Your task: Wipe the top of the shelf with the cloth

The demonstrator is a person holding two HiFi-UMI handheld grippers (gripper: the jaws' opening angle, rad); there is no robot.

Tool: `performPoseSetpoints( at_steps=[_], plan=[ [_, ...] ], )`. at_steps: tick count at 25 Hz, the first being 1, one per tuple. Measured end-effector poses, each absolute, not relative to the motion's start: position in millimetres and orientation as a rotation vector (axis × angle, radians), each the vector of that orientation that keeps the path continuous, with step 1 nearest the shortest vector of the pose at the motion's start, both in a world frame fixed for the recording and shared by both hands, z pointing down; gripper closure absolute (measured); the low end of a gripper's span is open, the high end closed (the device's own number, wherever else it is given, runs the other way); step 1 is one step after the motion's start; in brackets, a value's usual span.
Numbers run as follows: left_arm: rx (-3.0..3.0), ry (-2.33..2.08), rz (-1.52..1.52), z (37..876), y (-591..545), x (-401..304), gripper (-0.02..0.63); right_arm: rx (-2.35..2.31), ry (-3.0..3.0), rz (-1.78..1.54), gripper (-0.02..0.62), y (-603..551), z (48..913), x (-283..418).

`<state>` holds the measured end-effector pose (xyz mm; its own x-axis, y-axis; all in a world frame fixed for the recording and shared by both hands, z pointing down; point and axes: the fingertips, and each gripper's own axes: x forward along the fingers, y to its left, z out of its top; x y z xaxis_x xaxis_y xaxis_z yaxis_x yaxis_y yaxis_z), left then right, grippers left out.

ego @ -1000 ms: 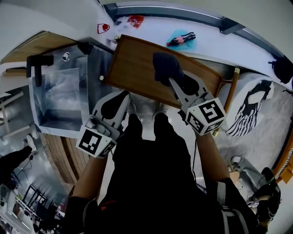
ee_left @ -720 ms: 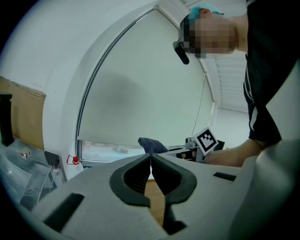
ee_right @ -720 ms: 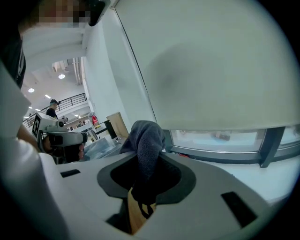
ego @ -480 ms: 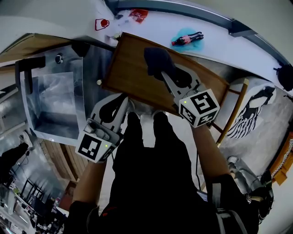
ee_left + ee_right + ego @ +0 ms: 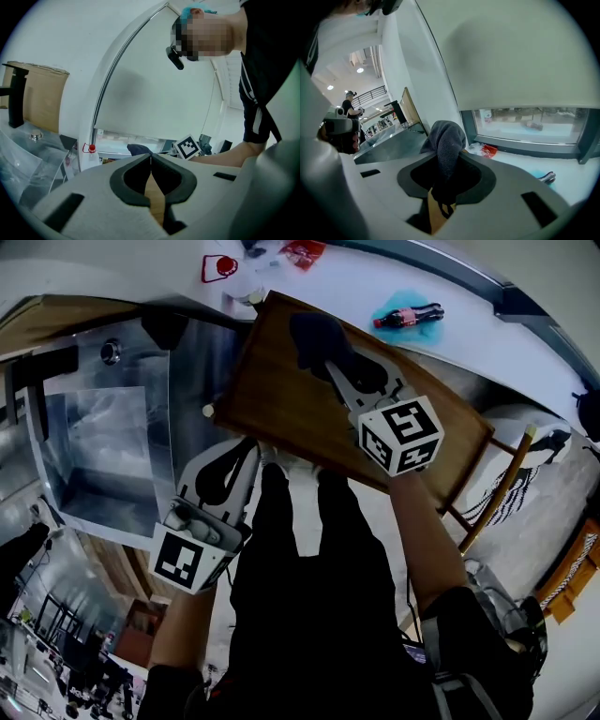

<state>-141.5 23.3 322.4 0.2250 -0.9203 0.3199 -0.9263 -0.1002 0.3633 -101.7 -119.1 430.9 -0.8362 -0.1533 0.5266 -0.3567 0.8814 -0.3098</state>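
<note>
Sliding farther up the shelf [image 5: 281, 413], the cloth [image 5: 317, 338] now sits near its far corner, pinched in the right gripper [image 5: 330, 367]; left gripper [image 5: 236, 457] hangs clenched, empty. Push on and the cloth could run off the edge.

Plain white wall [image 5: 51, 37] up behind a shiny steel sink counter [image 5: 192, 371] on the left. Grey-framed window [image 5: 525, 124] runs low ahead. Round ceiling lights [image 5: 360, 70] glow down the hall.

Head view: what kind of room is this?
Probably a kitchen-like corner: a steel sink with a black tap, a wooden shelf beside it, a cola bottle on the white ledge.
</note>
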Motion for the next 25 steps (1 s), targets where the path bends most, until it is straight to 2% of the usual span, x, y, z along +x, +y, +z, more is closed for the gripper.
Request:
performPoseSetpoints(
  at_steps=[13,25],
  plan=[
    [1.951,-1.699,-0.008,368.6,40.0,-166.6,0.581,0.364,-2.486,0.531,0.500,-129.9,504.6,-142.3],
    [1.934,-1.667,0.003,387.4,45.5,-164.2,0.581,0.348,-2.448,0.480,0.500,-138.6,533.1,-152.9]
  ],
)
